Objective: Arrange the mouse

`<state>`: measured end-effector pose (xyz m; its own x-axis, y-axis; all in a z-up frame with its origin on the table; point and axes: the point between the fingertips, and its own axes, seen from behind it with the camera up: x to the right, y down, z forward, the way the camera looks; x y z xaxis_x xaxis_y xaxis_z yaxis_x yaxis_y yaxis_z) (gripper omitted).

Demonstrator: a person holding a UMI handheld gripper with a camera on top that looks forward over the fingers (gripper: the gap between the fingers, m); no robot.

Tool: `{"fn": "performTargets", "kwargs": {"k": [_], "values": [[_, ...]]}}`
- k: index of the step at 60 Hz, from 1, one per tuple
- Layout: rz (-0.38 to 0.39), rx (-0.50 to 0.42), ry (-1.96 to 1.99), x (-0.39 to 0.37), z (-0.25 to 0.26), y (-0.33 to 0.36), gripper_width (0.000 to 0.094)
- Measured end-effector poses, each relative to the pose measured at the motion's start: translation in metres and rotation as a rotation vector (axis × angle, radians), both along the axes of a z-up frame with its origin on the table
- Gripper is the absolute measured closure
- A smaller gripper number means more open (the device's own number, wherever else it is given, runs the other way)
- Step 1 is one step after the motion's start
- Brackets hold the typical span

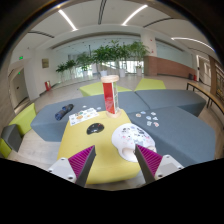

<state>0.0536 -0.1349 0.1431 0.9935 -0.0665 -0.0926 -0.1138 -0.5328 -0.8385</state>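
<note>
- The jaws of the gripper (113,160) are standing open and holding nothing, their two magenta pads (84,160) showing at the bottom of the frame with a clear gap between them.
- A white, rounded computer mouse with dark speckles (131,138) is lying on the yellow hexagonal bench (72,148), just ahead of the jaws and slightly right of centre; it is not between them, so a straight advance is likely to catch only its left edge and push it sideways.
- The mouse is sitting near the bench's right edge, so in my judgement a nudge could be sending it off.
- A small dark oval object (95,128) is lying a little farther in, left of the mouse; whether it is a second mouse is hard to tell.
- Farther back, a white printed sheet (84,115) is lying flat, its markings too small to read.
- A tall red and white cylindrical can (110,95) is standing upright at frame centre, beyond the sheet; a wide sweep could be toppling it.
- Black items (64,110) and scattered small pieces (148,119) are resting on the grey surfaces beyond, too small to identify.
- Where the mouse should end up is not marked anywhere visible.
</note>
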Motion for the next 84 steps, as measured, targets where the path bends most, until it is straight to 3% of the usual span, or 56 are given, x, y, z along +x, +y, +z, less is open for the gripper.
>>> {"fn": "performTargets", "kwargs": {"k": [22,38,61,67,68,69,77,84], "values": [[0.295,-0.016,-0.011,-0.102,-0.075,0.136,0.0104],[0.272,-0.101,-0.021,-0.120,-0.143,0.214,0.0112],[0.280,-0.076,-0.111,-0.150,-0.153,0.287,0.0125],[0.261,-0.074,-0.094,-0.159,-0.158,0.296,0.0274],[0.259,-0.074,-0.087,-0.161,-0.158,0.295,0.0255],[0.259,-0.075,-0.079,-0.162,-0.158,0.295,0.0377],[0.239,-0.099,-0.063,-0.162,-0.153,0.283,0.0455],[0.262,0.010,-0.084,-0.147,-0.089,0.269,0.0496]]}}
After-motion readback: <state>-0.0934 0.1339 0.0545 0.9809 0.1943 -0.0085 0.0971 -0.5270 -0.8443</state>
